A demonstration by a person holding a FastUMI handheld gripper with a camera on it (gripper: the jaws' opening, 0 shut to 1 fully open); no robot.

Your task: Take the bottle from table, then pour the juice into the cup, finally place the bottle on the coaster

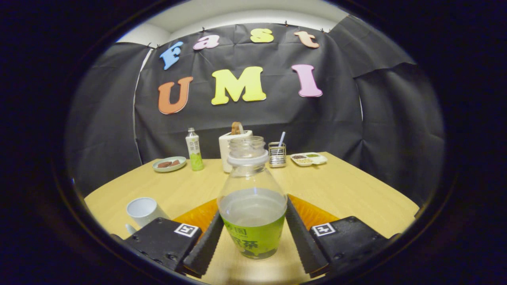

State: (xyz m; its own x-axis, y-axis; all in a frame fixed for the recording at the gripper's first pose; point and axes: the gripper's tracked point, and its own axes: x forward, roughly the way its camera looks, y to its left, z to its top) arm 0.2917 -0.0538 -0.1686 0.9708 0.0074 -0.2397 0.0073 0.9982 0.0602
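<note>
The gripper (253, 241) fills the bottom centre of the frame, its two fingers angled in against either side of the bottle (252, 206), touching the green label on both flanks. It looks closed on the bottle, though how firmly it presses cannot be told.

The bottle stands upright between the fingers, cap off, with liquid up to about the shoulder. Its base seems to sit at or just above the table (348, 186); whether it is lifted cannot be told. Directly behind it, showing on both sides of the fingers, lies an orange coaster (313, 211).

At the lower left, just beside the left finger block, stands a white cup (143, 210), which looks empty from this angle.

Across the middle of the frame, at the table's far edge, sit a small plate (169, 163), a second bottle (193, 149), a white holder (227, 148), a wire caddy (277, 154) and a divided tray (309, 158).

By this showing the grasp is made, or nearly; the pour into the cup and the set-down on the coaster are probably still to do.
</note>
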